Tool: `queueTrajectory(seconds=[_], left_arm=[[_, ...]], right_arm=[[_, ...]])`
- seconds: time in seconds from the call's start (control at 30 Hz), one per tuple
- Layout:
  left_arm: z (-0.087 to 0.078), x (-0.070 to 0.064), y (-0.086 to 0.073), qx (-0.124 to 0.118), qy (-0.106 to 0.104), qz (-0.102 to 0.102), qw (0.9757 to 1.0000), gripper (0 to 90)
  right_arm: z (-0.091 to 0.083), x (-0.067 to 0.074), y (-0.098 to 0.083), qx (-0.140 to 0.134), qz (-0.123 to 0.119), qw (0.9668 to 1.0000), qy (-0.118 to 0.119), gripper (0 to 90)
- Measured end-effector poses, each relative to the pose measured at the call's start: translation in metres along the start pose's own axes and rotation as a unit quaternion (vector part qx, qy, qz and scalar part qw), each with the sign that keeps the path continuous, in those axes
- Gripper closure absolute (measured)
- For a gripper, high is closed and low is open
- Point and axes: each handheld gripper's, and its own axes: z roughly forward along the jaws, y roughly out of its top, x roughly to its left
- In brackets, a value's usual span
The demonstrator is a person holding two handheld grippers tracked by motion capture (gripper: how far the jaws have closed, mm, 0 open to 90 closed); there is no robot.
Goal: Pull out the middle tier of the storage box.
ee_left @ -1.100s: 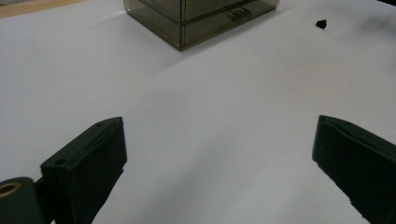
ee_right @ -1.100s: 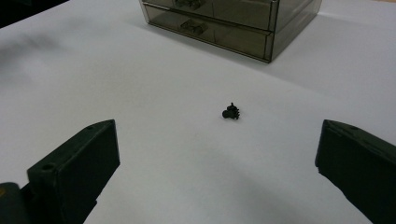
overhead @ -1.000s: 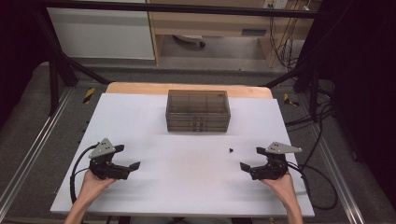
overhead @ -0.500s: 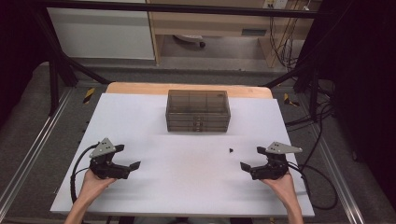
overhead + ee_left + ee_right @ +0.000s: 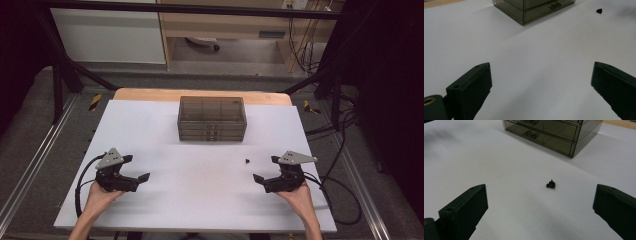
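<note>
A smoky transparent drawer cabinet [image 5: 212, 118] stands at the back middle of the white table [image 5: 200, 200], its drawers shut; it also appears as the cabinet [image 5: 534, 8] and the cabinet [image 5: 554, 132]. A tiny black part [image 5: 247, 161] lies on the table right of centre, seen close as the black part [image 5: 551, 185] and far off as the black part [image 5: 599, 10]. My left gripper [image 5: 138, 167] rests open at the front left, nothing between its jaws. My right gripper [image 5: 266, 169] rests open at the front right, the black part just ahead of its jaws.
The white board lies on a wooden tabletop [image 5: 200, 95] inside a black metal frame [image 5: 65, 75]. Cables [image 5: 340, 195] trail off the right edge. A cable [image 5: 82, 175] loops from the left gripper.
</note>
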Motion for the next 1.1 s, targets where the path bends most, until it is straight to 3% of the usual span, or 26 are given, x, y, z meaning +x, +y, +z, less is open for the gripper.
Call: queueTrajectory(seconds=[1.1], left_arm=[[0.000, 0.002, -0.001, 0.001, 0.004, -0.001, 1.0000, 2.7]], right_arm=[[0.022, 0.025, 0.025, 0.030, -0.072, 0.9969, -0.009, 0.4]])
